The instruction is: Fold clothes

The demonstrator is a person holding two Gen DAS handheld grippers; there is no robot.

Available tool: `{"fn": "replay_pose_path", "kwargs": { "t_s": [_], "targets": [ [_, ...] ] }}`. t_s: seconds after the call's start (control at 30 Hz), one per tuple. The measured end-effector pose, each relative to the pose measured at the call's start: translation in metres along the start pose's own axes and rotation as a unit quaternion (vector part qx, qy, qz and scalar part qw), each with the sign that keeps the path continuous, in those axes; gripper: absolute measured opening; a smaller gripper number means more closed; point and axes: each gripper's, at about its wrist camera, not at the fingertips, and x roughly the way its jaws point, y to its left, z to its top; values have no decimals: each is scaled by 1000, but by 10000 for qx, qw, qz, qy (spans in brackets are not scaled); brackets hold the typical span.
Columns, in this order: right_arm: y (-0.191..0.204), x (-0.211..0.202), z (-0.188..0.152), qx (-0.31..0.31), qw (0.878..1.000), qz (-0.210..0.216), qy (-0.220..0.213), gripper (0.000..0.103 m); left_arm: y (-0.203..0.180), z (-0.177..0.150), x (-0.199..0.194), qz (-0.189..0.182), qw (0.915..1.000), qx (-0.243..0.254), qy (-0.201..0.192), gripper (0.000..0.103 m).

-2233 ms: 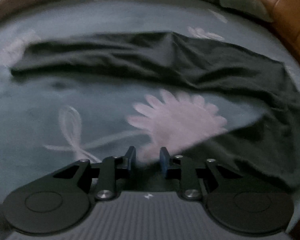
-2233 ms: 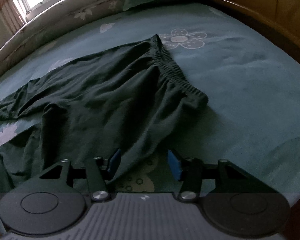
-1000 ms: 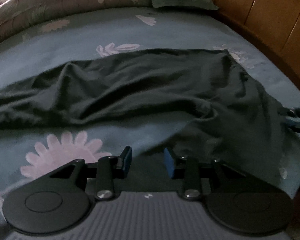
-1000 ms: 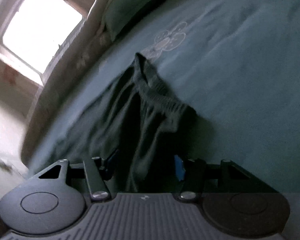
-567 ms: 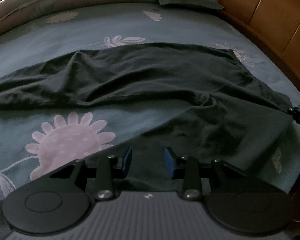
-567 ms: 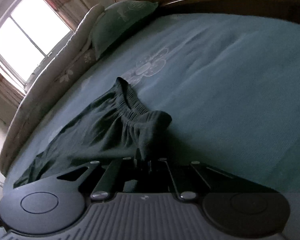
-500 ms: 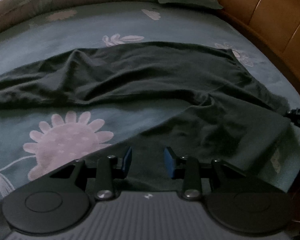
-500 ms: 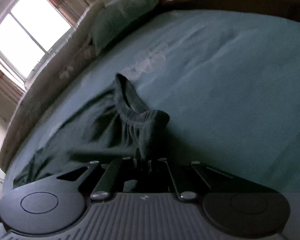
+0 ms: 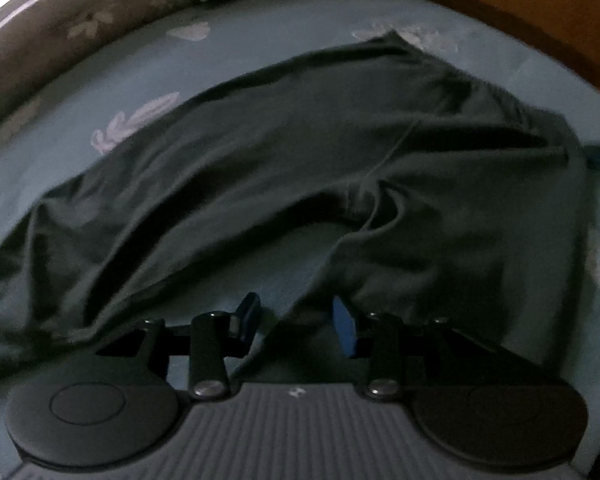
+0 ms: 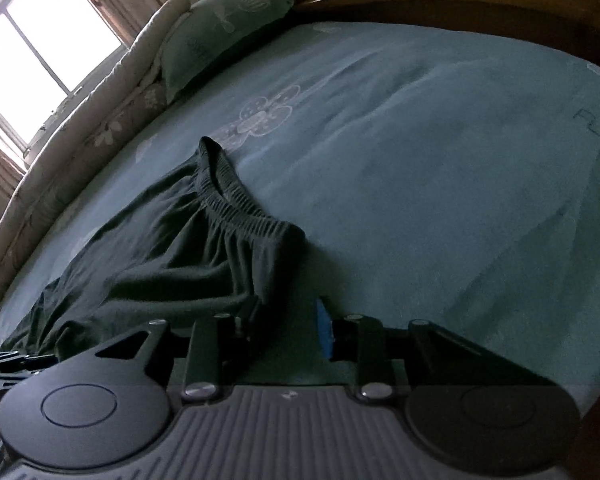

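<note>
Both the left gripper (image 9: pixel 296 318) and right gripper (image 10: pixel 286 326) stand apart over unlabelled dark trousers (image 9: pixel 340 160), seemingly ungripped.

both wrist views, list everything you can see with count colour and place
trousers: one pair, dark green, spread across the bed, elastic waistband toward the headboard side
bedsheet: one, teal with pale flower prints, under the trousers
pillow: one, green, at the far end of the bed
rolled quilt: one, pale floral, along the window side
bed frame: one, brown wood, far edge
window: one, bright, upper left in the right wrist view
left hand-held gripper: black with blue pads, open over a trouser edge
right hand-held gripper: black with blue pads, open around waistband cloth
</note>
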Motion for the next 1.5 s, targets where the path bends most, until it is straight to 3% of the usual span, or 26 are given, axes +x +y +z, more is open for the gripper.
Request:
{"fn": "replay_pose_path", "kwargs": {
  "t_s": [0.03,0.13,0.2,0.23,0.4,0.43,0.57,0.63,0.73,0.9,1.03,1.17,1.23,1.37,1.47,1.5],
  "targets": [
    [0,-1,-1,-2,10000,-5,-3,34,-3,0,-1,-34,10000,78,26,11],
    [-1,-4,-3,-11,10000,-22,-13,34,-9,-1,-1,65,9997,240,22,3],
    [0,-4,-2,-27,10000,-48,-21,34,7,3,2,87,9996,-248,-29,3],
    [2,-4,-1,-43,10000,-60,-22,34,19,7,5,308,9979,-567,-45,0],
    [17,-9,4,-388,9992,-88,-43,36,52,5,-16,90,9901,-1355,-358,3],
    [23,-13,5,-562,9983,-95,-86,39,53,3,-23,28,9892,-1404,-410,8],
    [58,-21,6,-1443,9893,55,-181,44,46,-19,-53,85,9900,-1353,-396,9],
    [81,-22,6,-1931,9808,213,-186,45,47,-34,-65,107,9884,-1475,-334,12],
    [126,-7,-2,-2604,9622,794,70,49,54,-64,-77,250,9831,-1803,-183,19],
    [207,41,-36,-3403,9218,1588,958,51,68,-116,-97,640,9681,-2424,6,21],
    [250,71,-64,-3881,8930,1851,1332,51,76,-158,-110,791,9558,-2829,112,24],
    [264,102,-68,-3829,8991,1631,1359,50,88,-191,-110,825,9446,-3177,93,26],
    [265,116,-62,-3707,9090,1439,1244,49,97,-201,-111,837,9431,-3219,-52,30],
    [267,130,-43,-3432,9265,1117,1064,45,115,-210,-119,1163,9406,-3191,19,28],
    [270,124,-44,-3455,9266,1018,1082,47,124,-219,-133,1029,9400,-3252,-42,28],
    [271,120,-45,-3477,9261,991,1080,50,125,-222,-140,1007,9405,-3242,-143,33]
  ]
}}
